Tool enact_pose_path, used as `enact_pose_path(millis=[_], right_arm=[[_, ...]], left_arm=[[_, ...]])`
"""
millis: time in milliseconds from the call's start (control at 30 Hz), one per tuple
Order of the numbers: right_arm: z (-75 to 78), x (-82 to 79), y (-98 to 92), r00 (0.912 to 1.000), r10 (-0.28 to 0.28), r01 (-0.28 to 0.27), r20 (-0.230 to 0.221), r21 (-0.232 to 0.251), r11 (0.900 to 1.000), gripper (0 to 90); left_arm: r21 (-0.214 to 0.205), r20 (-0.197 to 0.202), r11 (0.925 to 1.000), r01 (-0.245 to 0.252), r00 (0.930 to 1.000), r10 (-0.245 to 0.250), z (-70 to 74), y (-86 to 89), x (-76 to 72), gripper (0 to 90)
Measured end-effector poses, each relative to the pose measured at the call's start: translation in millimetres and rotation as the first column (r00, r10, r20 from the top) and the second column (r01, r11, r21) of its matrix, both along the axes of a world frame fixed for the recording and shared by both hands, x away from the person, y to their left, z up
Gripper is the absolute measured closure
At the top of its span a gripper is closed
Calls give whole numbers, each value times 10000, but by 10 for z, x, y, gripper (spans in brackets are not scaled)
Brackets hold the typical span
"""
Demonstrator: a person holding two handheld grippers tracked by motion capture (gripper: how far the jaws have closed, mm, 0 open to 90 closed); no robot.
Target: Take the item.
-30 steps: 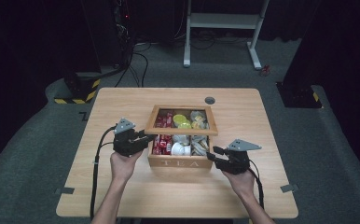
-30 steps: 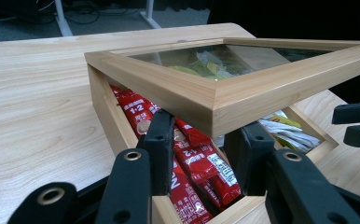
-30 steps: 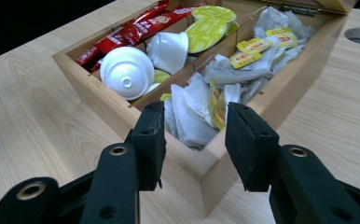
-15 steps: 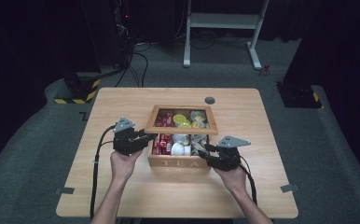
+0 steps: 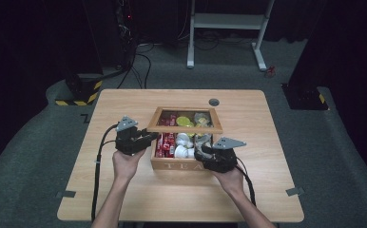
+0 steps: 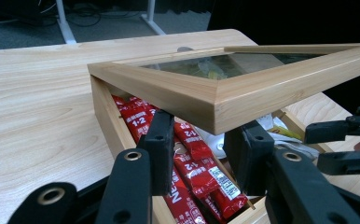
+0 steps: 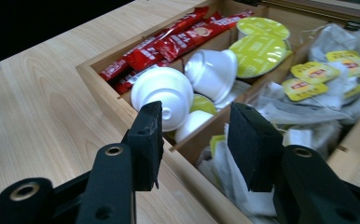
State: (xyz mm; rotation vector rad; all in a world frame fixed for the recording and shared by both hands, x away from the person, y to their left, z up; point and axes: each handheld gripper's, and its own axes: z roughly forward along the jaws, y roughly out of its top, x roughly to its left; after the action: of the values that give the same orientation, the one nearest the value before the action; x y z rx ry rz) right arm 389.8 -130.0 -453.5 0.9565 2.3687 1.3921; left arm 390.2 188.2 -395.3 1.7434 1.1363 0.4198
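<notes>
Since a second ago my right gripper (image 5: pixel 201 151) has slid in from beside the box's right end to its front right corner, and its fingers (image 7: pixel 146 140) have just been opening a little; they stand narrow, with nothing pressed between them, poised above the front wall and the divider between the white capsules (image 7: pixel 165 95) and the tea bags (image 7: pixel 308 100). My left gripper (image 5: pixel 153 137) has kept its place: its fingers (image 6: pixel 162 140) are closed on the near left corner of the glass-paned lid (image 6: pixel 215 100), one either side of the wooden frame, holding it raised and tilted over the box. Under that lid lie the red stick sachets (image 6: pixel 194 163), packed along the left compartment. Behind the white capsules sit green-topped capsules (image 7: pixel 257 53). The wooden tea box (image 5: pixel 174 164), marked TEA on its front, stands at the middle of the bench (image 5: pixel 124 199), nearer my edge, with a small dark round fitting (image 5: pixel 214 101) set in the benchtop beyond it.
</notes>
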Motion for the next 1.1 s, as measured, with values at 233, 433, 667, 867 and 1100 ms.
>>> enact_pose_path(millis=[233, 433, 667, 867, 1100], right_arm=[[-23, 46, 175, 9997, 224, -225, -94, -122, 9997, 535], [-47, 83, 302, 9994, 338, -340, -108, -235, 9991, 520], [-82, 122, 427, 9993, 341, -345, -167, -297, 9990, 505], [-119, 175, 483, 9992, 325, -333, -214, -363, 9988, 499], [-162, 223, 551, 9989, 327, -346, -343, -537, 9980, 480]], left_arm=[[35, -24, 10000, 23, 10000, -23, 10, 4, 10, 632], [87, -20, 10000, 26, 10000, -25, 28, -3, 20, 631], [63, -3, 10000, 38, 10000, -38, 31, 0, 23, 631], [89, 13, 9999, 54, 10000, -54, 31, 1, 24, 632], [53, 23, 10000, 59, 10000, -59, 41, 3, 33, 631]])
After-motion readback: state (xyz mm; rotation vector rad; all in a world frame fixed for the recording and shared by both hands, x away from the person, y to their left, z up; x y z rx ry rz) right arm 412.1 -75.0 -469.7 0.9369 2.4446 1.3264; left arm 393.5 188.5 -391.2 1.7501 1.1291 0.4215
